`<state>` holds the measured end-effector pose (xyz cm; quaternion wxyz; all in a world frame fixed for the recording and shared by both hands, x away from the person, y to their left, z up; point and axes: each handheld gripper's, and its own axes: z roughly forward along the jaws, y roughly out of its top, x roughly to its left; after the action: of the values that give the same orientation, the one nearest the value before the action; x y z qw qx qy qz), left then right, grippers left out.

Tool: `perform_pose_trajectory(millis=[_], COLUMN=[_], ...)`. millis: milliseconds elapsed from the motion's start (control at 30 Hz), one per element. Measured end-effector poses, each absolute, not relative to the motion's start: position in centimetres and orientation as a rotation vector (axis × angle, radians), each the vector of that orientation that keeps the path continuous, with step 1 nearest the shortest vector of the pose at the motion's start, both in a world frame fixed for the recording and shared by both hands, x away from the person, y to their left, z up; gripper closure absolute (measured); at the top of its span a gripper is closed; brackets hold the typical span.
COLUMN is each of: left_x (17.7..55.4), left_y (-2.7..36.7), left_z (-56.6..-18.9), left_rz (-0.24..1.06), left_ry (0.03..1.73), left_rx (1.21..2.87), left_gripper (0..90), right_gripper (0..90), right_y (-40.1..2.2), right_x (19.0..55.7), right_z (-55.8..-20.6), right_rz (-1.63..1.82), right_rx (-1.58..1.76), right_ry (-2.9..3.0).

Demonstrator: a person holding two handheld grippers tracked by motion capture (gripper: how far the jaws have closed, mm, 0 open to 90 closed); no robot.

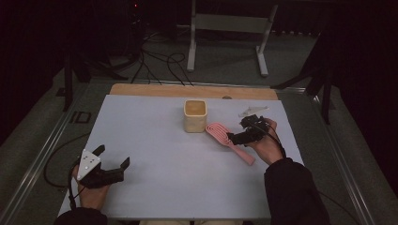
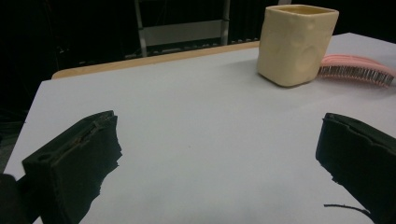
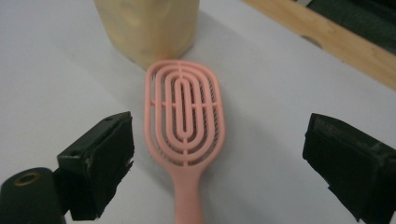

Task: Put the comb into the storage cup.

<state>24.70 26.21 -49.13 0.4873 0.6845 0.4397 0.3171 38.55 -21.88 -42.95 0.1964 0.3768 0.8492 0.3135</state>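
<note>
Right now your left gripper (image 1: 111,157) rests low at the near left of the white tabletop (image 1: 155,140), its jaws spread wide with nothing between them; the grey three-cornered plate (image 1: 88,163) sits on top of it and your left hand (image 1: 89,192) wraps it from behind. In the left gripper view the bare tabletop lies between the jaws, and the cream square cup (image 2: 295,43) stands upright well ahead with the pink hairbrush (image 2: 358,69) just beside it, bristles down.

Your right gripper (image 1: 244,131) hangs over the brush at the far right of the tabletop, held in your right hand (image 1: 267,145). Its jaws stand wide apart too, one on each side of the brush's slotted pink head in the right gripper view, neither touching it. The hairbrush (image 3: 184,121) lies flat on its bristles, head toward the cup (image 3: 147,28) and close to its base, handle running back toward you. In the high view the cup (image 1: 195,115) sits near the middle of the far edge, and a small pale object (image 1: 252,110), too blurred to identify, lies beyond your right gripper.
</note>
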Motion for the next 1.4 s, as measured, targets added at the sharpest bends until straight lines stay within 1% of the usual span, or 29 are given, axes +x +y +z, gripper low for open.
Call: perform_pose_trajectory(millis=[467, 1100, 1200, 1400], left_x=[24.7, 24.7, 24.7, 24.7], left_y=[26.2, 26.1, 26.2, 26.1], left_z=[-49.1, -49.2, -49.2, -49.2], left_rz=[0.769, 0.767, 0.766, 0.764], left_ry=[1.068, 1.067, 1.068, 1.068], left_rx=[1.665, 1.667, 1.67, 1.673], left_gripper=[0.1, 0.1, 0.1, 0.1], right_gripper=[8.7, 9.0, 10.3, 17.2], right_y=[-21.5, -20.3, -20.3, -20.7], right_x=[39.8, 40.8, 40.8, 40.9], right_z=[-44.6, -47.4, -47.7, -48.3], right_rz=[0.822, 0.652, 0.631, 0.625], right_rx=[1.074, 1.095, 1.098, 1.125], right_ry=[2.46, 2.625, 2.642, 2.698])
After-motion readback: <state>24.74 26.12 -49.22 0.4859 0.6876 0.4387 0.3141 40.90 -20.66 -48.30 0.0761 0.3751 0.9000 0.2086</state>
